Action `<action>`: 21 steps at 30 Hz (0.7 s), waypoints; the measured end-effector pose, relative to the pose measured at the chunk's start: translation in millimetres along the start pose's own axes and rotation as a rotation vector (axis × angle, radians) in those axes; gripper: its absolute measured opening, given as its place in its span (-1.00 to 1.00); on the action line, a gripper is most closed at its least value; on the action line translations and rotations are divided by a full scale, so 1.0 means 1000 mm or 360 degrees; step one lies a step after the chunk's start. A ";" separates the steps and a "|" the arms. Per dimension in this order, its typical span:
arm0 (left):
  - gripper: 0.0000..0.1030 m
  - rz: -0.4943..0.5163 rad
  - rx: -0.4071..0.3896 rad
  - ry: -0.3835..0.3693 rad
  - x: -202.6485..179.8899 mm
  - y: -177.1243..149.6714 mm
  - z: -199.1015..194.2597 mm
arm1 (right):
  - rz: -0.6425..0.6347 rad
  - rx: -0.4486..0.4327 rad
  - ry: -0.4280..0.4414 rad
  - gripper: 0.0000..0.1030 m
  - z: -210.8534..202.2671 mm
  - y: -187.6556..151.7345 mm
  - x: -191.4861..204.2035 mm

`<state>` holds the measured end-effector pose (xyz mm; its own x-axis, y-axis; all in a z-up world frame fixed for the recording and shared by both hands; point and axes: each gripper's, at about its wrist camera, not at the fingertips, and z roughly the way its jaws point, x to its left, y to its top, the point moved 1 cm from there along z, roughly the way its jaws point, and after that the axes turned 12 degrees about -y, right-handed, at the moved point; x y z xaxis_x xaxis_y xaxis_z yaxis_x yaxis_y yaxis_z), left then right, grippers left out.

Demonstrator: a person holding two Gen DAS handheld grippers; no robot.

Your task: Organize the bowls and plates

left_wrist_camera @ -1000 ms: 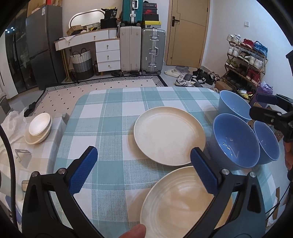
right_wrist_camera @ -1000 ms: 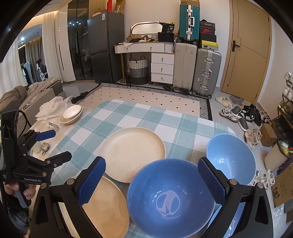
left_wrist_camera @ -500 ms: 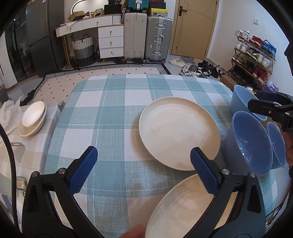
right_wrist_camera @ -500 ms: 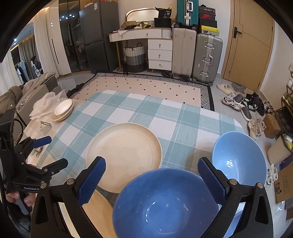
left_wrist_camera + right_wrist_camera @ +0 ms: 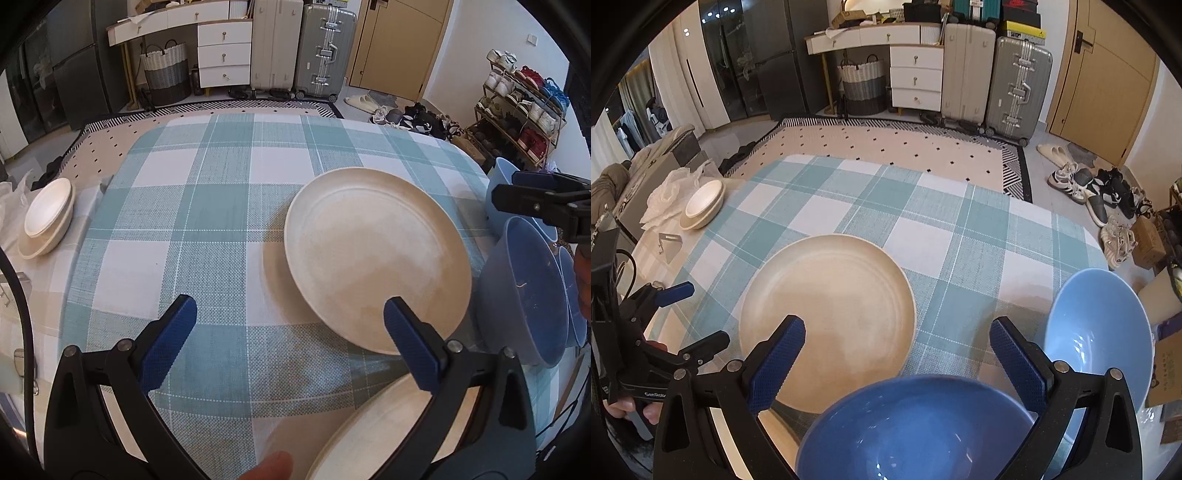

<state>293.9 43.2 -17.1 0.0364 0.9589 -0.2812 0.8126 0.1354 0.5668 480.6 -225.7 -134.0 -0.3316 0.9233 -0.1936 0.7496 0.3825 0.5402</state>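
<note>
1. Your left tool (image 5: 286, 326) is released, hovering over tabletop (image 5: 207, 206) w/ cream plate (image 5: 373, 254) just ahead.
2. Your right tool (image 5: 897, 350) is released too, above dark blue bowl (image 5: 908, 428); light blue bowl (image 5: 1097, 332) sits to the right.

A lived-in home, in a room near the entry: suitcases (image 5: 993, 77) stand by a wooden door (image 5: 1100, 77), shoes (image 5: 1093, 188) lie scattered on the floor beside a shoe rack (image 5: 524, 107), and there are white drawers (image 5: 916, 79), a woven basket (image 5: 862, 85), a patterned rug (image 5: 897, 147) and a checked cloth (image 5: 207, 206) on the surface.
</note>
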 end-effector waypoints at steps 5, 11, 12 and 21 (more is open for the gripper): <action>0.96 -0.0034 0.0045 -0.0021 0.005 0.002 0.013 | 0.0003 0.0104 0.0031 0.99 0.023 0.004 0.001; 0.96 -0.0059 0.0081 -0.0052 0.007 0.004 0.027 | -0.0032 0.0211 0.0067 0.98 0.046 0.009 0.004; 0.96 -0.0062 0.0083 -0.0062 0.007 0.004 0.029 | -0.0050 0.0228 0.0074 0.98 0.049 0.010 0.006; 0.86 -0.0071 0.0120 -0.0100 0.005 0.006 0.040 | -0.0064 0.0381 0.0118 0.59 0.079 0.010 0.008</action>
<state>322.1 38.3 -46.4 0.0340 0.9345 -0.3543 0.8555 0.1560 0.4937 530.2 -211.6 -195.1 -0.3986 0.9055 -0.1457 0.8462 0.4243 0.3224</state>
